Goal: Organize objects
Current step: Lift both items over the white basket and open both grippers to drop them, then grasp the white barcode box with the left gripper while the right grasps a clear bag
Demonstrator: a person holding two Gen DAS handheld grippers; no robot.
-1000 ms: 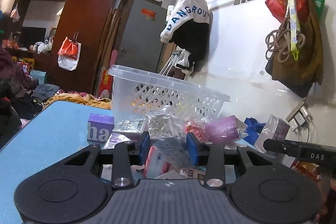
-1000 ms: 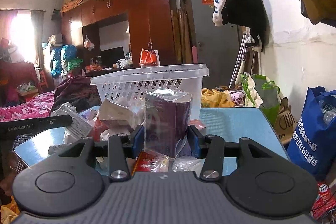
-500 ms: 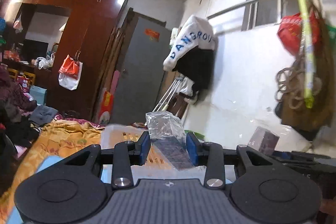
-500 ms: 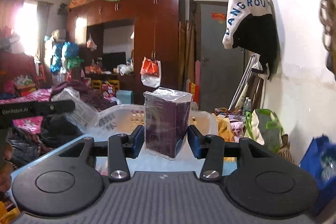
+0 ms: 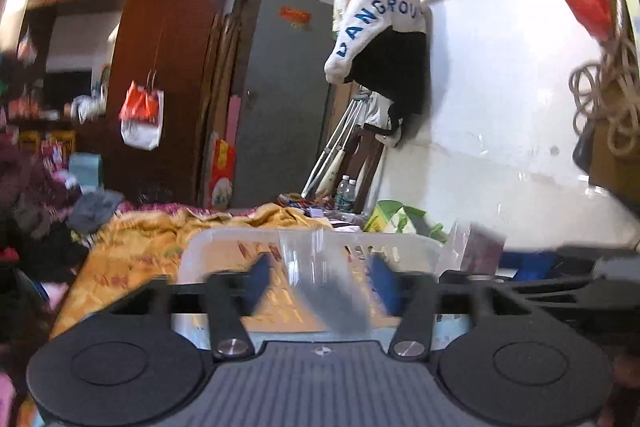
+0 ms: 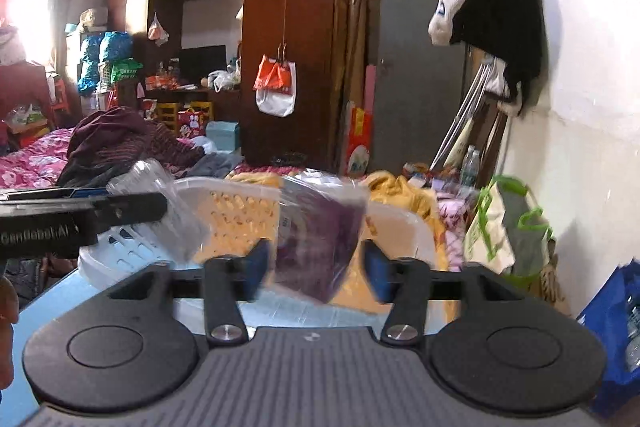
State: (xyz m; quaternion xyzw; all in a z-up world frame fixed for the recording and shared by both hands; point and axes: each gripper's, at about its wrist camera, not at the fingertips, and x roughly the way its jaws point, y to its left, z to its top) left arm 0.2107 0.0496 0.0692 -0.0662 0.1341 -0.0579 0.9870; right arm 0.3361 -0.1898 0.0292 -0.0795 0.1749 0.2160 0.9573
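Note:
Both grippers hover over a white plastic basket (image 5: 224,247), also in the right wrist view (image 6: 236,203). My left gripper (image 5: 322,277) has its jaws spread, and a clear plastic packet (image 5: 326,287) is blurred between them, dropping toward the basket. My right gripper (image 6: 316,267) is also spread, with a purple packet in clear wrap (image 6: 320,243) tilted and blurred between the fingers, apart from the pads. The left gripper and its packet show at the left of the right wrist view (image 6: 120,207).
The basket stands on a light blue table (image 6: 44,311). A yellow blanket (image 5: 148,239) lies beyond it. A white wall with hanging clothes is on the right, bags (image 6: 508,227) on the floor below it. A dark wardrobe (image 6: 288,39) stands behind.
Both grippers have moved from the pile of packets up over the basket. Both sets of jaws have opened and the two packets are slipping free.

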